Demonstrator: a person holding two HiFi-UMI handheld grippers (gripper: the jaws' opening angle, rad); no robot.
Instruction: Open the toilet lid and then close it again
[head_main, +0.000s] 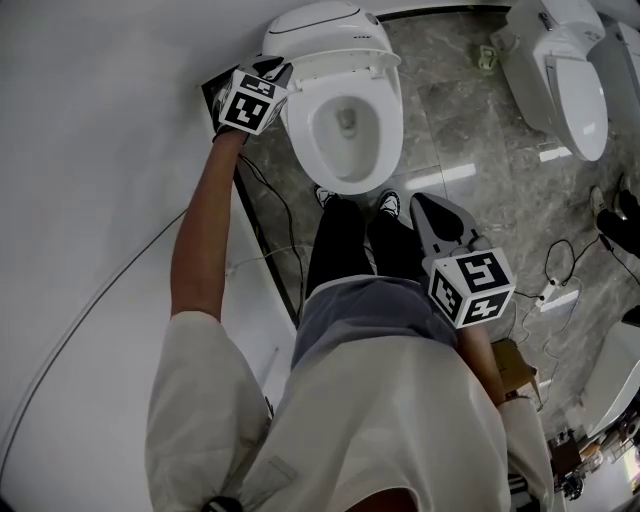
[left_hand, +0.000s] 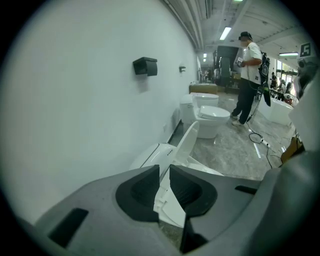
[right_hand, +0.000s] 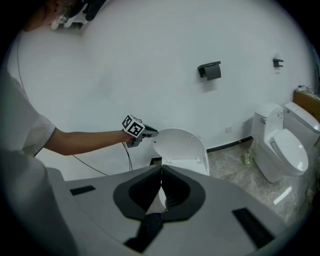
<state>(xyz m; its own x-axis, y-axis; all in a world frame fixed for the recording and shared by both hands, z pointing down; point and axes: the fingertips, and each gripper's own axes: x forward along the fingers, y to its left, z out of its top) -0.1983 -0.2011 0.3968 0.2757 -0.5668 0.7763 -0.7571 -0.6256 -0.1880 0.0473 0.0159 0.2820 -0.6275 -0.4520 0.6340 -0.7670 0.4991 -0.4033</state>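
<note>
a person's right gripper hangs at the lower right of the head view, jaws pressed together on nothing and pointed down at the grey stone floor, well apart from the work. just above it in the frame, the person's shoes stand at the front of the open bowl. beyond the bowl, at the upper left of the frame, the left gripper reaches to the toilet lid. its jaws are drawn narrow with the lid's thin edge caught between them, on the lid's upper left rim in the right gripper view. the lid stands raised, close to upright, against the white wall. farther right along that wall hang a dark paper holder and two more toilets.

the opening appears done or nearly so, with the closing half ahead. the next move likely calls for the left gripper to keep its pinch and swing the lid forward and down onto the seat slowly, so it does not slip free and slam.
</note>
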